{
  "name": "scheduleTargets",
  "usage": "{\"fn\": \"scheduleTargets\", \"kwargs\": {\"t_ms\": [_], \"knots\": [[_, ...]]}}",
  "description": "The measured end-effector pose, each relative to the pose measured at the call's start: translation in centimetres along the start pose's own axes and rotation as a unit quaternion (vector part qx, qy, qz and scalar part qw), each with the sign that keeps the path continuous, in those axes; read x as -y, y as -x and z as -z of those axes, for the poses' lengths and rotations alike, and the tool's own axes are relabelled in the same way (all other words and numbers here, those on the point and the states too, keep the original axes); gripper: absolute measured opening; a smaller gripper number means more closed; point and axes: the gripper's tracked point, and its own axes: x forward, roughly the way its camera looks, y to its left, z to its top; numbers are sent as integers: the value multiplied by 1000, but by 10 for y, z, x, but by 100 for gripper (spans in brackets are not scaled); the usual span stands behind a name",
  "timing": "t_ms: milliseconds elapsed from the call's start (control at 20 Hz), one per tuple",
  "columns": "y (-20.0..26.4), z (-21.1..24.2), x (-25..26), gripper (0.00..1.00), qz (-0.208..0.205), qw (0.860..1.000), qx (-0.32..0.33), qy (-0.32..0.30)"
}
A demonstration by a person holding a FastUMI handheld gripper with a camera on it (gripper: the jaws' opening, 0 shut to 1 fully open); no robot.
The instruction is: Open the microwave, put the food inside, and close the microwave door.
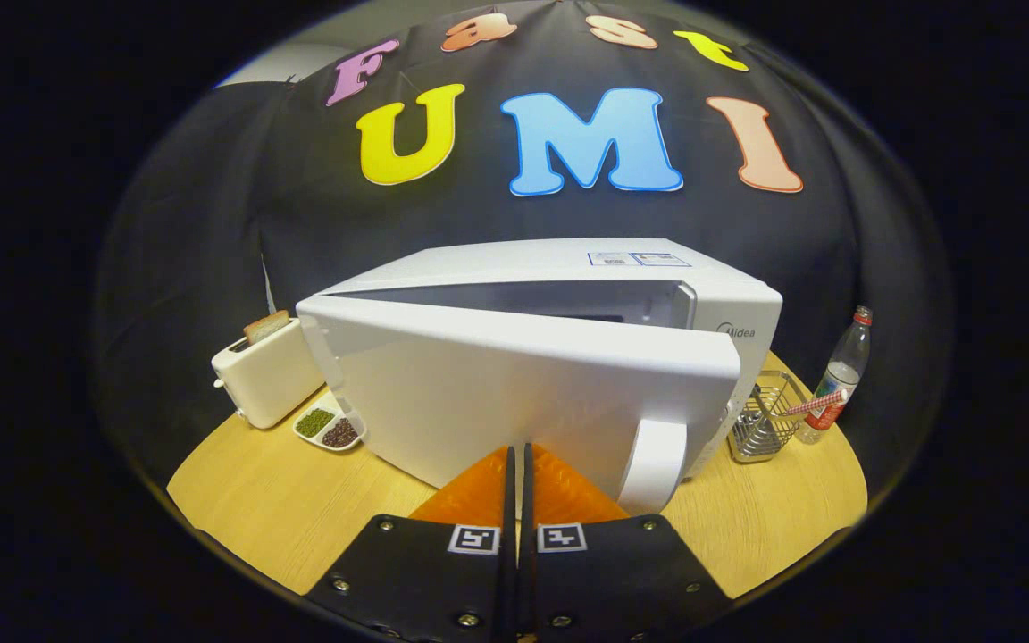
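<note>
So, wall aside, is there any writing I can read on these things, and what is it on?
"Midea": on the white microwave's front panel, right of its part-open door.
Two stickers on the microwave's top: too small to read.
Label on the clear plastic bottle: too blurred to read.
Square markers on the gripper, whose shut fingers reach the door: patterns, no words.

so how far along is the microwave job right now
Opening looks done: the white microwave's door stands ajar, a gap along its top edge, hinged on the toaster side. In hand: the gripper has its fingers closed together, holding nothing, tips right at the door's front beside its white handle. Left: shutting the door. Whether food is inside I cannot tell; the cavity is hidden.
</note>
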Motion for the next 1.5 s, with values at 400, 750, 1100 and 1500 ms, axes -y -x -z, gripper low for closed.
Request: {"fn": "scheduleTargets", "kwargs": {"t_ms": [400,750,1100,1500], "knots": [[-40,-21,23,1,27,1000,4,-14],[-47,-22,22,1,31,1000,-2,-6],[28,-44,14,1,23,997,65,34],[143,-55,6,1,29,985,155,72]]}}
